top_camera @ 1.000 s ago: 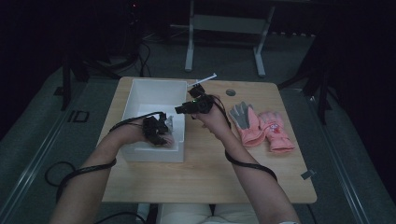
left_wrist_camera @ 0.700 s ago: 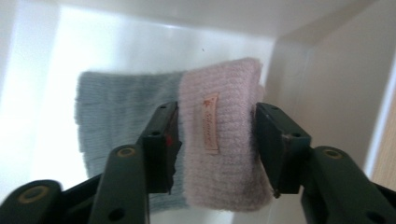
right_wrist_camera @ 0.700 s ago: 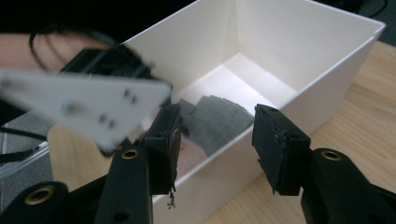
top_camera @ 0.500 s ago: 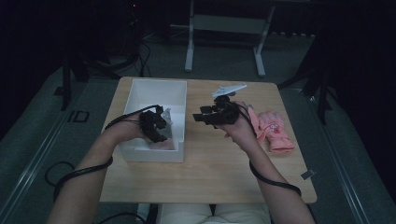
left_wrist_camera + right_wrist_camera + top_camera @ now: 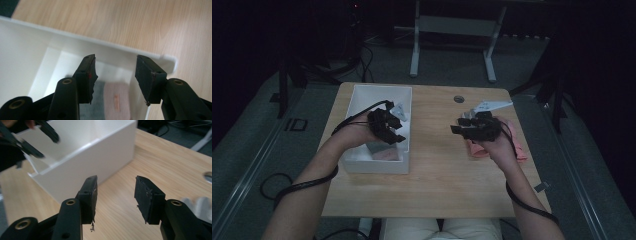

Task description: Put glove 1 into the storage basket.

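— Where are our gloves?
— One lies in the white bin under our left gripper, jaws apart and empty; our right gripper stands open above pink gloves on the table

A light wooden table is seen. A white box is set at its left. Pink gloves are laid at right, a round grommet far.
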`<action>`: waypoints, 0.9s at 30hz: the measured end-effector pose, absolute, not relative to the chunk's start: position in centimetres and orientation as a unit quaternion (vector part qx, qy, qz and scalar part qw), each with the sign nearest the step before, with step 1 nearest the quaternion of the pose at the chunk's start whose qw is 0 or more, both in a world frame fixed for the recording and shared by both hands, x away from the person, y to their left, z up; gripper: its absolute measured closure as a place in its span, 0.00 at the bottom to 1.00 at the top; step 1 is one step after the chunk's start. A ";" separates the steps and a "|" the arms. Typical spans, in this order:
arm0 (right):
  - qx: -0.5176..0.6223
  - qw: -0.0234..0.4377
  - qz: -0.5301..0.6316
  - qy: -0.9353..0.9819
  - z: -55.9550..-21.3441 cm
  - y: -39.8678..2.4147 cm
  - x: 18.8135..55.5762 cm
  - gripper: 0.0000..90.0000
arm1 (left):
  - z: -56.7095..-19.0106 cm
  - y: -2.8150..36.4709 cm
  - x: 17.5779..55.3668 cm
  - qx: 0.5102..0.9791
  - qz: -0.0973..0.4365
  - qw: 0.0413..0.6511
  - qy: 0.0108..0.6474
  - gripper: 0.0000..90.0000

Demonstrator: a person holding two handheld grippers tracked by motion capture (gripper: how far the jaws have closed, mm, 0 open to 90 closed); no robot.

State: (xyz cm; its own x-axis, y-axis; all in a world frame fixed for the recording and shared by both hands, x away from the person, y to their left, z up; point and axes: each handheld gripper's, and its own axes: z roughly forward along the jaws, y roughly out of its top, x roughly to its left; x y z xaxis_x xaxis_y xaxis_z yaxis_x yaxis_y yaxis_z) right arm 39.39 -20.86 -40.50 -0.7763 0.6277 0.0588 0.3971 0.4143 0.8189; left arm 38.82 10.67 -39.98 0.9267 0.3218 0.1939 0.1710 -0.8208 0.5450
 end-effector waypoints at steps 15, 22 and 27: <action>0.367 0.173 0.407 0.819 -42.8 -26.4 40.7 0.66 | -40.9 3.5 35.7 0.942 0.117 0.297 0.098 0.60; 0.394 0.193 0.390 0.810 -44.1 -28.6 41.7 0.67 | -44.3 0.9 33.8 0.936 0.104 0.315 0.117 0.60; 0.404 0.203 0.373 0.810 -45.2 -29.4 42.8 0.68 | -47.2 0.0 32.9 0.932 0.081 0.329 0.129 0.58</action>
